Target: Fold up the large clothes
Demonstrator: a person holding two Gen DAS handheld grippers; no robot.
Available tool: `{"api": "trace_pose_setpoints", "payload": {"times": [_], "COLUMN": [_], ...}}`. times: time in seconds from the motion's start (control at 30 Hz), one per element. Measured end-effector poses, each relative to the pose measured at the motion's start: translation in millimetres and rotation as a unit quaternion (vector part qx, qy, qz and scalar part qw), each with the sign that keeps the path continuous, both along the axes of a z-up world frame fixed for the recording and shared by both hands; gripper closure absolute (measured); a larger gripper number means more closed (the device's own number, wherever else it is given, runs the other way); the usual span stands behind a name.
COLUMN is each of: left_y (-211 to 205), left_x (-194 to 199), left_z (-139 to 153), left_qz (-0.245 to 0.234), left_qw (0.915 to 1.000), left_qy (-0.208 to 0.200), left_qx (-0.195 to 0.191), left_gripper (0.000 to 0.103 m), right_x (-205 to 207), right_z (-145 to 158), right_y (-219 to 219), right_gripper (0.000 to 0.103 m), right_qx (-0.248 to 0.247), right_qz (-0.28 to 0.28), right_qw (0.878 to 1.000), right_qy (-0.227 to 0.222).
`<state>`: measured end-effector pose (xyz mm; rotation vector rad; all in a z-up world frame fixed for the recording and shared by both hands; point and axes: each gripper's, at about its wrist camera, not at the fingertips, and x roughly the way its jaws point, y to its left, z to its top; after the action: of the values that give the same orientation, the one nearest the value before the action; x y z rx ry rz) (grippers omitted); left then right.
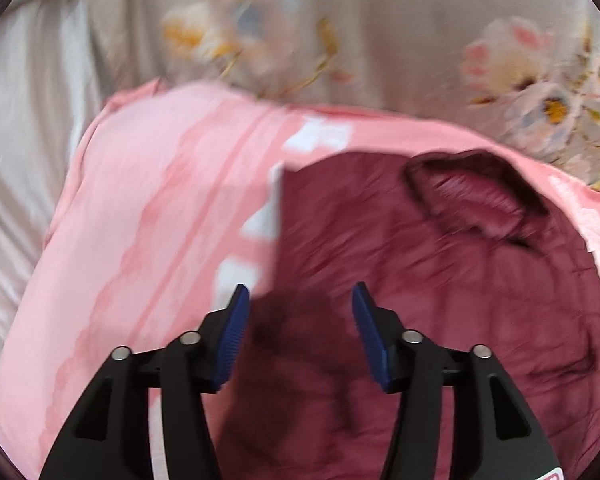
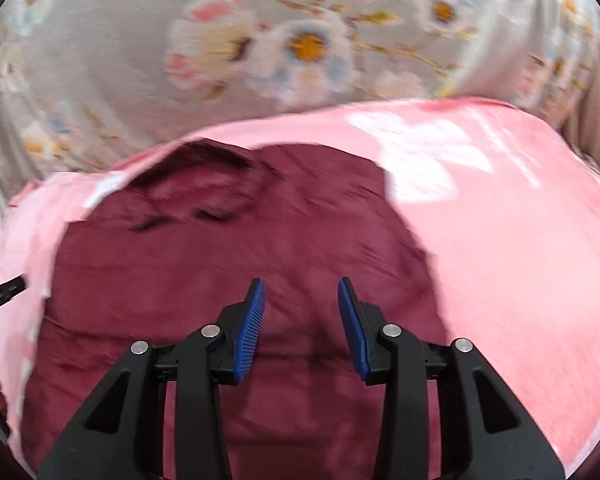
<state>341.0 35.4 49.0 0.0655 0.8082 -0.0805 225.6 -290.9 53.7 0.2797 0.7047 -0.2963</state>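
My left gripper [image 1: 300, 296] had its two blue fingers [image 1: 232, 336] wide apart, with nothing between them. It hung just over the dark red shirt [image 1: 440, 280]. My right gripper [image 2: 301, 290] was the same: its blue fingers [image 2: 250, 332] stood apart and held nothing, and the dark red shirt [image 2: 228, 276] lay right under them.

The shirt lay flat, and I could see its collar [image 1: 480, 188] at the far end, away from my fingers. Under the shirt was a pink cloth [image 1: 148, 208] with white patches. The pink cloth stuck out past the shirt on both sides and at the far end. In the right view the pink cloth [image 2: 512, 240] was biggest on the right side.

Under all of that was a gray bed sheet [image 2: 120, 72] with big flowers on it. Everything looked a bit blurry. At the left edge of the right view I saw a small black part [image 2: 4, 294], but I could not tell what it was.
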Motion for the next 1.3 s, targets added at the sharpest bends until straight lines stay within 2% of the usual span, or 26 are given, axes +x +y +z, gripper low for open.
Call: {"api": "trace_pose_setpoints", "payload": {"times": [0.1,0.23,0.37,0.47,0.6,0.8,0.97,1.3], "left_y": [-48.2,-88.7,-96.9,-94.7,-101.9,-107.1,-111.7,-113.0], "left_x": [4.2,14.2,19.7,18.0,12.8,11.1,10.0,9.4], "left_z": [-1.2,-36.4,-71.8,-85.3,-91.5,-94.1,-95.8,-96.5], "left_qz": [-0.020,-0.020,-0.013,-0.010,-0.005,-0.001,0.000,0.000], "left_qw": [0.9995,0.9991,0.9984,0.9986,0.9974,0.9961,0.9944,0.9932], "left_qy": [-0.015,0.012,0.032,0.026,0.007,0.004,0.000,-0.001], "left_qx": [0.021,0.036,0.045,0.044,0.071,0.088,0.106,0.116], "left_gripper": [0.047,0.047,0.046,0.044,0.043,0.042,0.041,0.040], "right_x": [27.9,46.4,48.6,44.5,46.4,50.7,51.7,54.9], "right_z": [-2.7,-32.9,-68.8,-75.8,-78.9,-80.6,-81.7,-82.6], "right_y": [21.0,35.6,34.7,28.5,35.3,46.0,47.0,52.5], "right_gripper": [0.066,0.067,0.067,0.067,0.060,0.051,0.049,0.048], "right_qx": [-0.014,-0.015,0.002,0.027,0.009,-0.019,-0.028,-0.046], "right_qz": [0.021,0.022,0.020,0.023,0.029,0.040,0.040,0.037], "right_qw": [1.000,0.999,0.998,0.998,0.998,0.996,0.996,0.994], "right_qy": [-0.001,0.024,0.056,0.053,0.062,0.073,0.077,0.087]}}
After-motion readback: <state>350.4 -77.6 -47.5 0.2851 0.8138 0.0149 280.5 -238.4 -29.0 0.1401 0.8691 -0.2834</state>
